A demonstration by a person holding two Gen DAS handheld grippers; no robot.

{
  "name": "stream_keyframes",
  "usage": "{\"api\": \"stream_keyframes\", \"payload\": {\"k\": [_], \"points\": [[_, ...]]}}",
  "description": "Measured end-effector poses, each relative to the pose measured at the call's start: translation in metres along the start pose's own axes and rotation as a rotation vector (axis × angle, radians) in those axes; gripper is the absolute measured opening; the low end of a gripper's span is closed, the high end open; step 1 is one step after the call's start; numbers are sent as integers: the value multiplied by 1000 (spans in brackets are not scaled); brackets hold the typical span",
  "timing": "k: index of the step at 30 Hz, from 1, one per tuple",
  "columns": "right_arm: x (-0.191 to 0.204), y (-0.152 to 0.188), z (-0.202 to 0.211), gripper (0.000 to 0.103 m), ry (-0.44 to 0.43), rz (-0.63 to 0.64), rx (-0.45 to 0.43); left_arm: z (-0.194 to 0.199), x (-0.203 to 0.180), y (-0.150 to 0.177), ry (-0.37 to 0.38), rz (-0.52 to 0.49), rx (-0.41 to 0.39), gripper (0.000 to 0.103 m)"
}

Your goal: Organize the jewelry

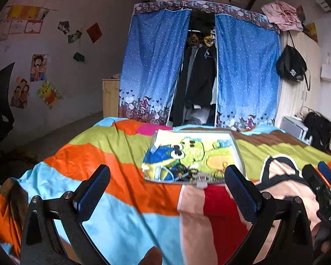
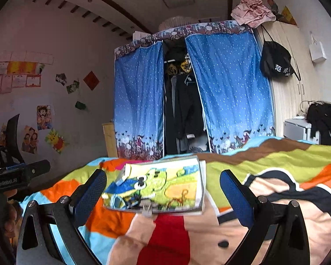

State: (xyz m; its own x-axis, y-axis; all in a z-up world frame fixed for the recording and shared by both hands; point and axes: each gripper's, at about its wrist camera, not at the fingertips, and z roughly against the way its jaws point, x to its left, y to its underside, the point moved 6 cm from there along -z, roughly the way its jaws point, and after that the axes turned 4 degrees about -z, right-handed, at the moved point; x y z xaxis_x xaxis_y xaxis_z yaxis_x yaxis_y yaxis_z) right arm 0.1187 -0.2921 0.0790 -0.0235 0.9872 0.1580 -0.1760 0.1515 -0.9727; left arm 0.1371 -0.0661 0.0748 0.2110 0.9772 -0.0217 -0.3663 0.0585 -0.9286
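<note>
A clear plastic jewelry box with a cartoon picture showing through it and a white front clasp lies closed on the colourful bed cover. It also shows in the right wrist view. My left gripper is open and empty, just short of the box's front edge. My right gripper is open and empty, its fingers either side of the box's front, not touching. The right gripper shows at the right edge of the left view. No loose jewelry can be made out.
A blue curtained wardrobe stands past the foot of the bed. A black office chair is at the left wall. A wooden cabinet and a black bag hanging on the right wardrobe are farther off.
</note>
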Motion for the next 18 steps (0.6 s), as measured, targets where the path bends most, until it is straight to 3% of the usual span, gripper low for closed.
{"api": "stream_keyframes", "payload": {"k": [18], "points": [[48, 73, 61, 103, 23, -4, 141, 69, 40, 79, -38, 18, 33, 101]]}}
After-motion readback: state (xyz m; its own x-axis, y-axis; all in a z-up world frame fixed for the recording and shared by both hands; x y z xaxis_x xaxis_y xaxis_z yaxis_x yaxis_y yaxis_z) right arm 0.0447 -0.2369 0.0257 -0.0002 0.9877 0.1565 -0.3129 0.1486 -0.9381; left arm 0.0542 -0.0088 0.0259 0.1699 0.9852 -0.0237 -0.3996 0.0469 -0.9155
